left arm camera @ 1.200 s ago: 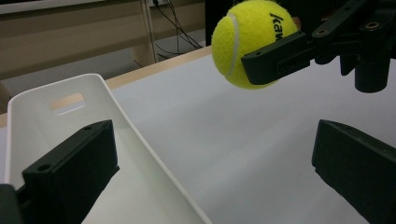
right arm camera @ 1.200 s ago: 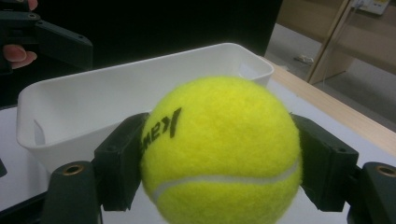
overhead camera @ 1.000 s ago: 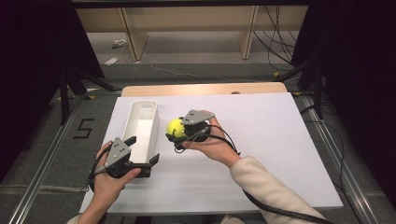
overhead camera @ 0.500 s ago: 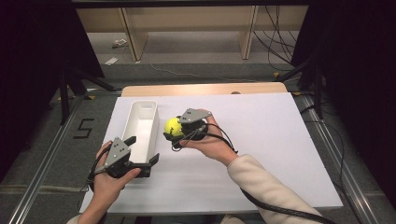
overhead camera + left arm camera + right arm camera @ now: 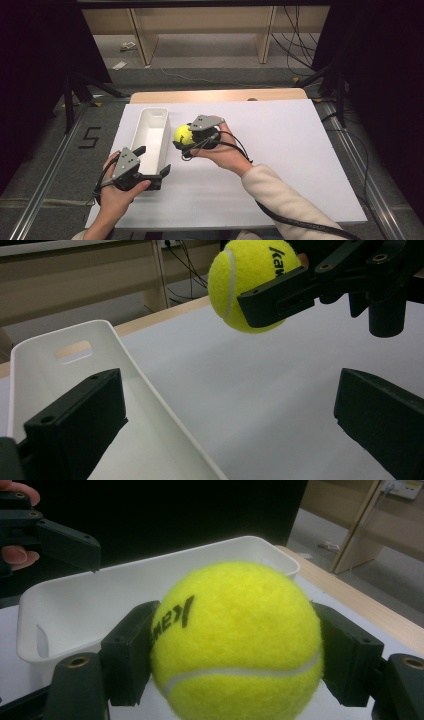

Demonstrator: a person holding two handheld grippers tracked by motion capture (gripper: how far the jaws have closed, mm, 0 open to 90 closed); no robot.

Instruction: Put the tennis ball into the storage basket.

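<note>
Tennis ball (image 5: 182, 135) sat clamped between the jaws of the right tool (image 5: 184, 139), each pad pressed against one side of its fuzzy yellow skin, as the right gripper view made plain, and it hung clear of the white counter (image 5: 280, 150) just beside the long white bin (image 5: 152, 135). That grip across the middle looked chosen so the ball could not roll or squirt out while being carried, and the height above the counter would let it pass over the bin's rim without knocking it. The left tool (image 5: 154, 162) was spread wide and straddled the bin's near end, one jaw seen inside the bin and the other outside the wall in the left gripper view; whether the pads touched the plastic could not be told, but the placement read as a way to steady the light container against being nudged when the ball came in. The bin itself lay lengthwise near the counter's left edge, empty as far as the views showed, its handle slot at the far end. The ball was probably about to be carried over the open bin and released there, a step not yet done.
</note>
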